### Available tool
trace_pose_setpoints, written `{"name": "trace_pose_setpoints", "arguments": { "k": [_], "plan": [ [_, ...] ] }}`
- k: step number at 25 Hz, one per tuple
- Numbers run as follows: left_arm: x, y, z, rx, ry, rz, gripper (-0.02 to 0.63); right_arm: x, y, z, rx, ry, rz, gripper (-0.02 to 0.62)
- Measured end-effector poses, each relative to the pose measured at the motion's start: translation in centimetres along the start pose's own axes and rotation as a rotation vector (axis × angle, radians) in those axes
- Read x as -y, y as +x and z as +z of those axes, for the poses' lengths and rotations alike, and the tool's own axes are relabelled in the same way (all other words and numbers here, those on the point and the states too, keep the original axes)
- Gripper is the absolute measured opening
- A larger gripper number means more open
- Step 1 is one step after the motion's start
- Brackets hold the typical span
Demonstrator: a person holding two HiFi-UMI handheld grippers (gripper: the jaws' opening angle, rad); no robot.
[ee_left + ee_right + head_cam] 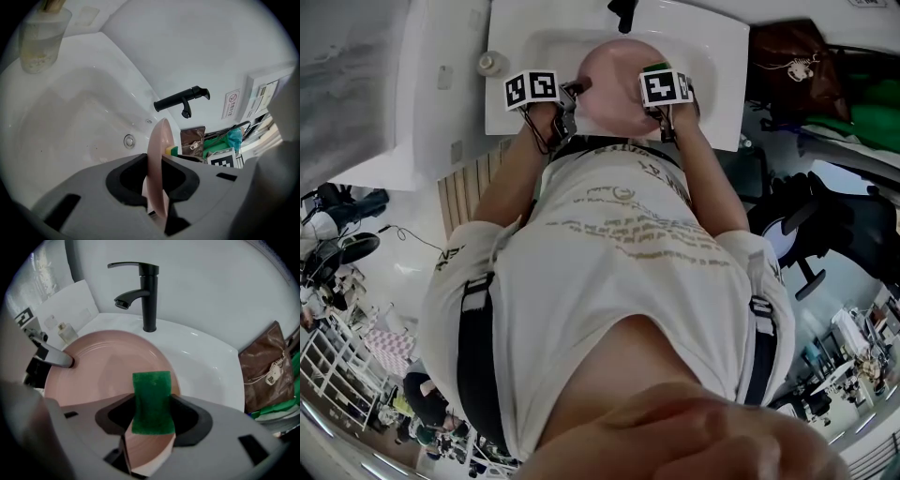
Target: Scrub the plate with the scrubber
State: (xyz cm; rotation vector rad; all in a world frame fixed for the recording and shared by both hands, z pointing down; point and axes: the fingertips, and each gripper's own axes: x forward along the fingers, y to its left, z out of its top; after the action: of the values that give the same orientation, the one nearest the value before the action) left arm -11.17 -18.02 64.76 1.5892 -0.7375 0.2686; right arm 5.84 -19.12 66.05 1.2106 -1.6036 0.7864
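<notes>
Left gripper fingers clench the plate rim; right gripper fingers grasp the scrubber, which covers the plate's lower middle.

Bright even indoor light, soft shadow on the plate, faint highlights on the white sink, strong fisheye bend, black vignette in gripper views, near foreground blurred.

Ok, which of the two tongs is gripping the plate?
The left tongs: they clamp the pink plate by its rim, edge-on over the sink. The right tongs hold the green scrubber instead.
</notes>
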Motion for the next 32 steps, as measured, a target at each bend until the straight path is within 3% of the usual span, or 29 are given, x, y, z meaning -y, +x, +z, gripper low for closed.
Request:
{"name": "trace_pose_setpoints", "arguments": {
  "k": [7,13,18,27,32],
  "plan": [
    [-0.4,-0.2,1.3,0.068,-0.021,0.029,0.063,-2.2,-0.1,-1.4,-0.062,-0.074,0.108,0.232],
    [-1.0,-0.3,1.9,0.112,-0.037,0.066,0.063,-4.9,-0.1,-3.6,-0.148,0.018,0.249,0.232],
    [-1.0,0.0,2.2,0.132,-0.047,0.08,0.066,-7.6,-0.2,-4.0,-0.169,-0.005,0.332,0.232],
    [0.2,0.1,2.4,0.148,-0.016,0.092,0.066,-11.9,-1.6,-1.4,-0.121,0.017,0.483,0.232],
    [0.7,0.0,2.6,0.151,0.004,0.085,0.066,-12.4,-1.9,0.2,-0.087,0.007,0.467,0.232]
  ]
}}
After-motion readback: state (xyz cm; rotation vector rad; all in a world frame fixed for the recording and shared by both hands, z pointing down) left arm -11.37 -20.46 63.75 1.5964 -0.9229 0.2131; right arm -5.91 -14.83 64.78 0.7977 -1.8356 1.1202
